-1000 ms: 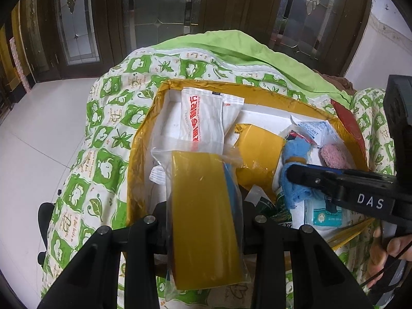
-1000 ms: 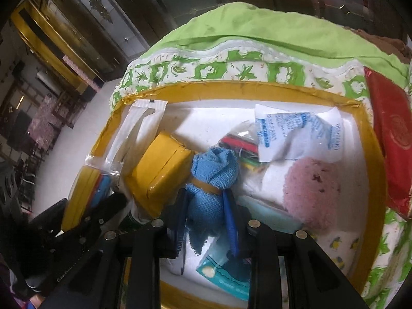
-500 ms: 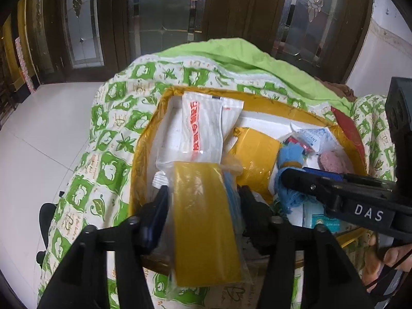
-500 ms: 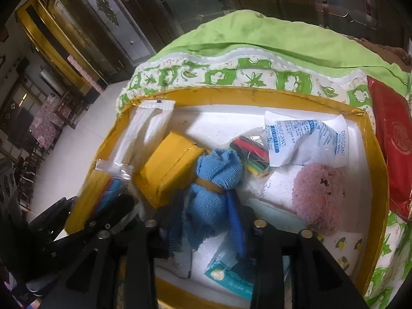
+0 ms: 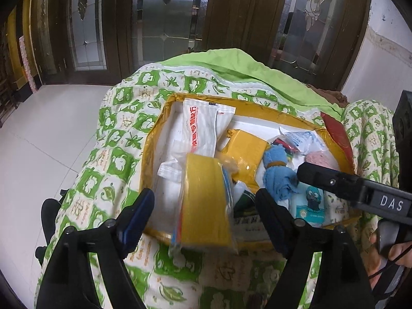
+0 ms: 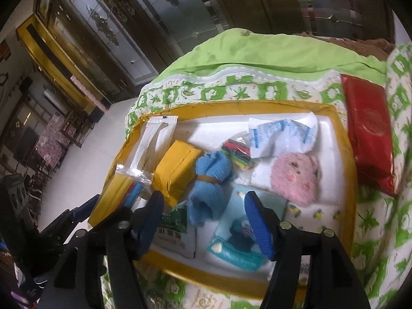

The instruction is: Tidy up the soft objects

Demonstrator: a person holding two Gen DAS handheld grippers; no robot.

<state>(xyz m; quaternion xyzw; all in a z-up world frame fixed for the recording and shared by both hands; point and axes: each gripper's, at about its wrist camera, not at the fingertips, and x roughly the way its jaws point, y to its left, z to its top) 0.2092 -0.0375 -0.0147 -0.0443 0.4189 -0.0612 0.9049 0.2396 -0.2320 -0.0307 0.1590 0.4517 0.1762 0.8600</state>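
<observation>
Holding a mixed load, the yellow-rimmed tray (image 6: 347, 154) sat on a green-and-white quilt (image 5: 116, 154). Inside lay a clear bag with a yellow pad (image 5: 206, 200), a yellow wrapped block (image 6: 177, 170), a rolled blue cloth (image 6: 208, 180), a pink pouf (image 6: 296, 177), a white sachet with blue print (image 6: 280, 136) and a teal pack (image 6: 239, 242). The clear bag overhung the tray's near rim. A red packet (image 6: 368, 144) lay on the quilt just beside the tray's right edge. The left tool (image 5: 203, 213) stood open, its jaws having just been opening, with the clear bag between them but untouched. The right tool (image 6: 203, 221) stood open likewise, jaws just opened, straddling the blue cloth's lower end. Its arm read "DAS". A long white packet (image 5: 203, 128) carried red characters, unreadable here.
</observation>
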